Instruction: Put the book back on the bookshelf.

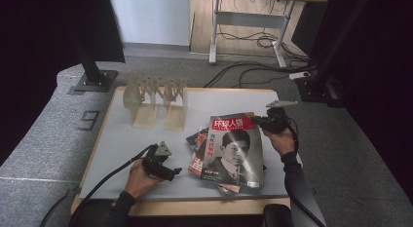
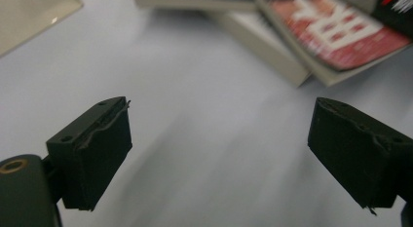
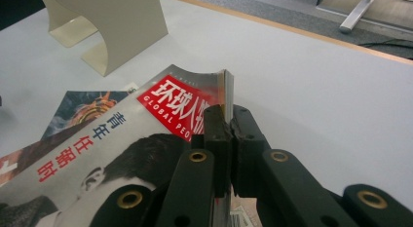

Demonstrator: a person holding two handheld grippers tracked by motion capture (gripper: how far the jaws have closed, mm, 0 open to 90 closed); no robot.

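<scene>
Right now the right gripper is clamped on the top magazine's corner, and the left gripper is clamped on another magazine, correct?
Not quite. The left gripper holds nothing: the left gripper view shows its jaws wide apart over bare table. The right gripper is indeed clamped on the top magazine.

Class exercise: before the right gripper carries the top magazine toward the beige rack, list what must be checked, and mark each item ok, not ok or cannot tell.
1. Right gripper shut on the top magazine at its far corner: ok.
2. Grip firm enough to lift the whole magazine: cannot tell.
3. Left gripper open, nothing between the jaws: ok.
4. Lower magazines staying put: cannot tell.
5. Rack upright, slots free: ok.
6. Table bare between magazines and rack: ok.
</scene>
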